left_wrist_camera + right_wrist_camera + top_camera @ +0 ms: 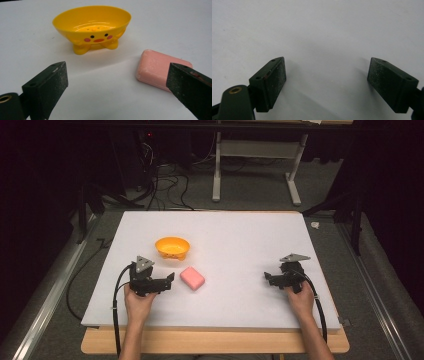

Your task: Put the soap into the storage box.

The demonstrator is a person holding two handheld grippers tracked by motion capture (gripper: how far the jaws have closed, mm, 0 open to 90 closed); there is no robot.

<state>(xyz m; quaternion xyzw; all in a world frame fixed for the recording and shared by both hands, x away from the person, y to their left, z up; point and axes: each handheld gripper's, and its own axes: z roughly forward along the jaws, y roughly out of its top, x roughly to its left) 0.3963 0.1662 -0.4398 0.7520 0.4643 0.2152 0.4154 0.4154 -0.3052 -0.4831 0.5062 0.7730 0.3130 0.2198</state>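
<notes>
High view, layout: white table (240,240) carries a yellow soap dish (172,247) and a pink soap bar (192,278); the bar lies at about 5 o'clock from the dish, near it but apart.
Left gripper (170,279): sits at about 9 o'clock from the soap bar, just beside it, jaws pointing toward 3 o'clock.
Right gripper (266,277): sits at about 3 o'clock from the soap bar, well apart, jaws pointing toward 9 o'clock.
Nearer hand: the left one, judged clearly closer to the bar.
Left gripper view, target bearing: soap bar (160,68) lies ahead at about 2 o'clock, partly behind the right-hand jaw; soap dish (92,27) stands ahead at about 12 o'clock, upright, face print toward the camera.
Soap bar, long axis: runs from about 10 o'clock to 4 o'clock on the table in the high view, so it lies oblique to the left gripper's line of approach.
Left fingers: spread wide, holding nothing.
Right gripper view, fingers: spread wide, holding nothing, bare table between them.
Coming move, judgement: the left gripper needs a shift toward its own 2 o'clock to centre the bar between the jaws, closing across the short sides.
</notes>
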